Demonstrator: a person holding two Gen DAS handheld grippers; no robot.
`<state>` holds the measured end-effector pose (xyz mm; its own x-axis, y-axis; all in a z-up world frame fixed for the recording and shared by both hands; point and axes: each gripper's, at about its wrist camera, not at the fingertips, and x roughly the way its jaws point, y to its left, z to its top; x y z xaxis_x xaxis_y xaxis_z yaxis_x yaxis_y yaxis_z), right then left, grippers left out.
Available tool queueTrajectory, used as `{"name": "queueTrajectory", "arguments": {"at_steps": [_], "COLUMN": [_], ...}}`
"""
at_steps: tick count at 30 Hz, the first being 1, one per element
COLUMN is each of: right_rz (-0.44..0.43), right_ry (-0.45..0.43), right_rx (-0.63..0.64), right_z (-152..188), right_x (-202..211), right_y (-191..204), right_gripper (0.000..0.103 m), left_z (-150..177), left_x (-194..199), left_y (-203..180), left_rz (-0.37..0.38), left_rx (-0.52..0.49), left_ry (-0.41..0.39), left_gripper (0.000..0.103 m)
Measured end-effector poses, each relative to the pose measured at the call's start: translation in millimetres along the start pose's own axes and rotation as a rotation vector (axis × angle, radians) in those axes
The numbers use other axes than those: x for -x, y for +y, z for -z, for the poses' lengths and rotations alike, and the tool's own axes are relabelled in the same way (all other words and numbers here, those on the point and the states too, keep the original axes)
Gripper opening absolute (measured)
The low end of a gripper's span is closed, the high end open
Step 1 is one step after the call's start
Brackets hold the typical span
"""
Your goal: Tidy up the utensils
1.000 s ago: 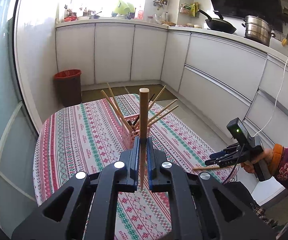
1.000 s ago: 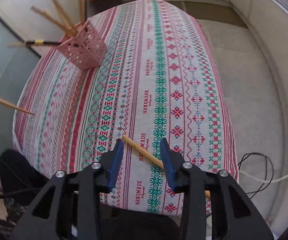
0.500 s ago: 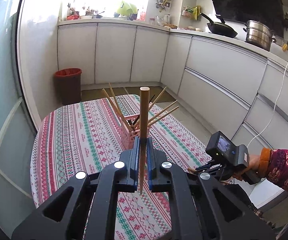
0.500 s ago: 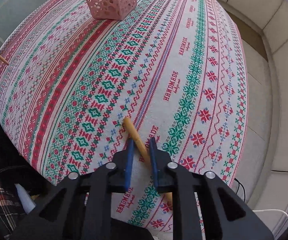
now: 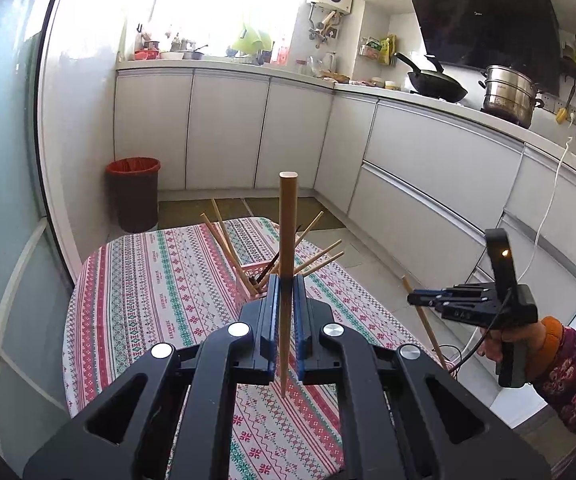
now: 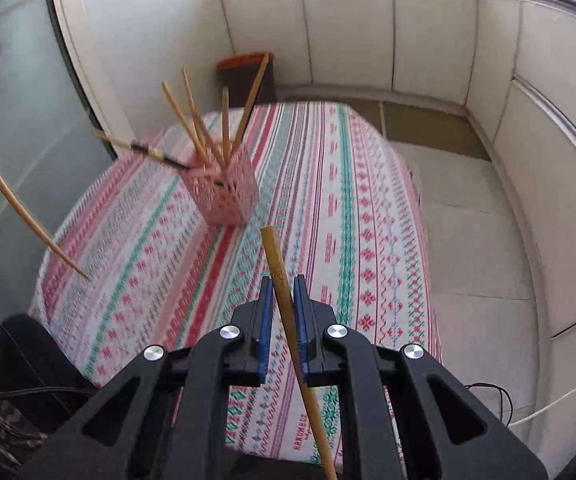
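A wooden chopstick (image 5: 286, 240) is standing upright, clenched between the left tongs (image 5: 284, 312) above the desk (image 5: 147, 280). The right tongs (image 6: 281, 312) are gripping a second chopstick (image 6: 283, 292), tilted, its lower end running out of the frame. Beyond both, a pink lattice holder (image 6: 223, 196) is sitting on the desk's striped patterned cloth with several chopsticks (image 6: 191, 120) fanning out of it (one dark-banded). Around the desk, white cabinets (image 5: 227, 128) are lining the walls, a red-lined bin (image 5: 132, 194) is standing on the floor, and a wok (image 5: 436, 86) and steel pot (image 5: 508, 94) are sitting on the stove. In the left view the tongs are hiding most of the holder; the right view is blurring it.
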<state>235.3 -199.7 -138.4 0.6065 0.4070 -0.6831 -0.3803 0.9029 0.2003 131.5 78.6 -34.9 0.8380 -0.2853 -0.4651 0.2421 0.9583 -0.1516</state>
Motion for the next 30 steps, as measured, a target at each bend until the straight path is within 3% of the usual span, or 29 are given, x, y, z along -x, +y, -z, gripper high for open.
{"name": "queueTrajectory", "arguments": {"at_steps": [8,16,22,30], "right_rz": [-0.041,-0.104,-0.111,-0.098], "right_ry": [-0.276,-0.445,-0.517,-0.532], "right_rx": [-0.068,-0.052,-0.041,0.001], "right_z": [-53.1,-120.5,-164.9,-189.6], "right_x": [76.4,138.1,161.5,131.5], "right_y": [7.3,18.0,19.9,34.7], "right_gripper": [0.008,0.008,0.008,0.008], "left_z": [-33.2,-78.8,-100.0,-104.7], "left_x": [-1.9,-7.6,-33.1,-89.8], "left_y": [-3.7,-7.5,-8.1,4.6], "left_rz": [0.036,0.040,0.025,-0.031], "left_rx": [0.027,0.035,0.037,0.064], "left_ry": [-0.052,-0.121,-0.142,-0.131], "left_gripper": [0.006,0.006,0.006,0.006]}}
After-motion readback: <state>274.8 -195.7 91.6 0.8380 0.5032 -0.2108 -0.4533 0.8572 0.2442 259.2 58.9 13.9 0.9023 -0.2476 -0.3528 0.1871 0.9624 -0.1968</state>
